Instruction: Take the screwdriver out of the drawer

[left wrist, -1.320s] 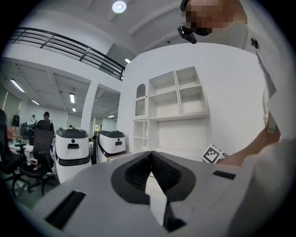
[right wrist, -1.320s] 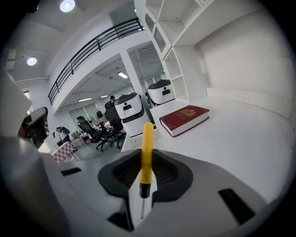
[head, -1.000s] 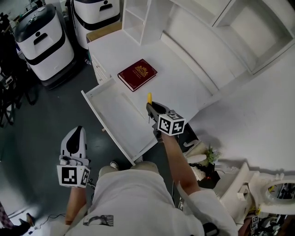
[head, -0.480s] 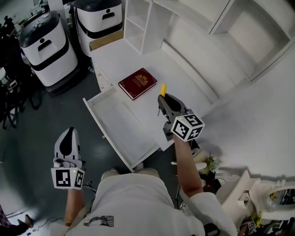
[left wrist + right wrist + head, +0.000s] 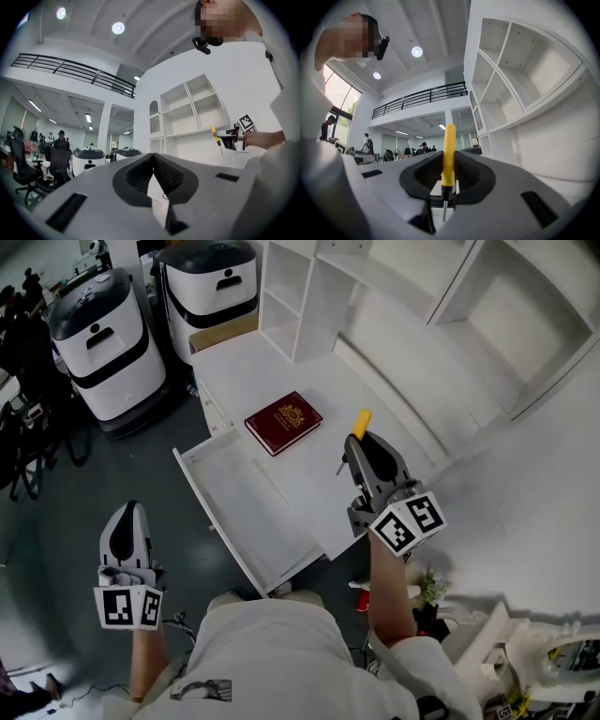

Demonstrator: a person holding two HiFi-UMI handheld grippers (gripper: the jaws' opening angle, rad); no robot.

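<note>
Right gripper (image 5: 361, 440) clamped on yellow-handled screwdriver (image 5: 449, 150), held upright. Left gripper (image 5: 126, 515) closed, empty. Drawer (image 5: 248, 507) open.

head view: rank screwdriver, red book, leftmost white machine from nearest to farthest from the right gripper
1. screwdriver, clamped in the right gripper.
2. book, on the desk, picture-left of it.
3. white machine, on the floor, far left.

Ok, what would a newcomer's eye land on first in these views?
The yellow-handled screwdriver, clamped crosswise in the right gripper and held above the white desk. Then the dark red book lying on the desk, and the open drawer pulled out from the desk's edge near it.
</note>
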